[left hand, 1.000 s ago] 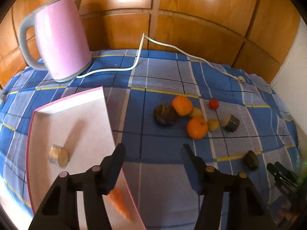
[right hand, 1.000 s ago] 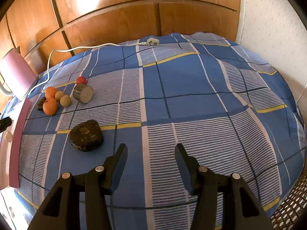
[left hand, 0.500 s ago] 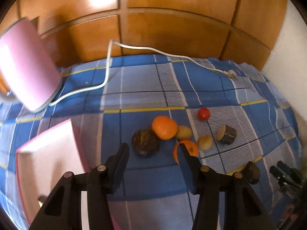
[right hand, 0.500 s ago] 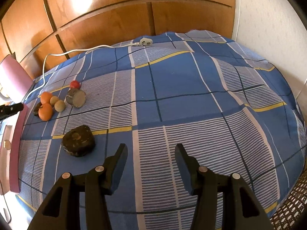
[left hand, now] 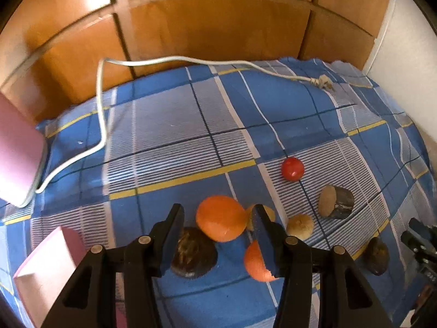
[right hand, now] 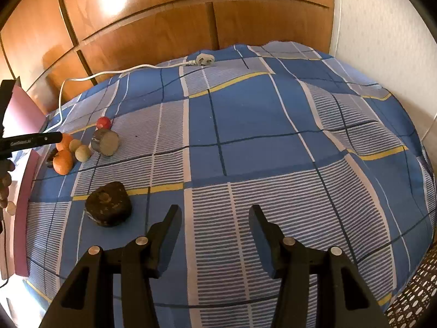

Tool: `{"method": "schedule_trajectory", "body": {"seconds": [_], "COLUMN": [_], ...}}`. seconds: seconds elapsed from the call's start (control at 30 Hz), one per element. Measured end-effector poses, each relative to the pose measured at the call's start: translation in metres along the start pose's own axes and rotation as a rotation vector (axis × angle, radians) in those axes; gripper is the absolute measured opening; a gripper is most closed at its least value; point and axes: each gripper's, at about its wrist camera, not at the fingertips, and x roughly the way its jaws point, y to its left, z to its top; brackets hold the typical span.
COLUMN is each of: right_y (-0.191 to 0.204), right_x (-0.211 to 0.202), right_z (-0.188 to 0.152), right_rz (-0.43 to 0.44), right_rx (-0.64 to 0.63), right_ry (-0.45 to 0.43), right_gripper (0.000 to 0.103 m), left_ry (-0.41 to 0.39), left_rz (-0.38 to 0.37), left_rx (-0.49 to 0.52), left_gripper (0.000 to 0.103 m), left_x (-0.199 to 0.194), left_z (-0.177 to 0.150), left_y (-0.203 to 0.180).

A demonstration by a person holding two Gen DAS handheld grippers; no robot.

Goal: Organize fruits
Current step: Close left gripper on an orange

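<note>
Fruits lie clustered on the blue checked cloth. My left gripper [left hand: 218, 227] is open and hangs over them. One orange [left hand: 221, 218] shows between its fingers, with a gap on the left side, so it is not gripped. A dark round fruit [left hand: 194, 257] and a second orange [left hand: 255, 262] lie just below the fingers. A red fruit [left hand: 292, 169], a cut brown piece [left hand: 336, 202] and a tan fruit [left hand: 300, 227] lie to the right. My right gripper [right hand: 215, 218] is open over bare cloth, with a dark lump [right hand: 109, 207] to its left.
A pink tray [left hand: 46, 268] sits at the lower left, and a pink kettle [left hand: 16, 153] stands behind it with its white cord [left hand: 101, 109] trailing across the cloth. Wooden panels close off the back. A wicker surface [right hand: 415, 295] shows at the lower right.
My left gripper has moved right, away from the tray and over the fruit cluster, and its jaws have narrowed a little. The right gripper has stayed where it was.
</note>
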Motion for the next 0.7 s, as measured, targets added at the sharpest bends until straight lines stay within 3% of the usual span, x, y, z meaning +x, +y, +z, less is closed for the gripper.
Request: {"method": "schedule_trajectory", "body": {"seconds": [0.13, 0.17, 0.37, 0.7], "right_y": [-0.002, -0.002, -0.001, 0.001], "right_x": [0.002, 0.003, 0.007, 0.004], "right_z": [0.0, -0.001, -0.002, -0.002], "right_rz": [-0.007, -0.009, -0.013, -0.014], "right_rx": [0.002, 0.003, -0.003, -0.008], "right_ry": [0.006, 0.009, 0.023, 0.017], "right_gripper": [0.052, 0.052, 0.052, 0.052], "left_ry": [-0.006, -0.006, -0.035, -0.171], "left_rz": [-0.055, -0.082, -0.059, -0.095], "left_rx": [-0.046, -0.069, -0.038, -0.17], "left_gripper": [0.051, 0.042, 0.038, 0.037], "left_x": [0.01, 0.01, 0.006, -0.051], "left_z": [0.001, 0.002, -0.004, -0.018], "left_y": [0.005, 0.008, 0.002, 0.014]}}
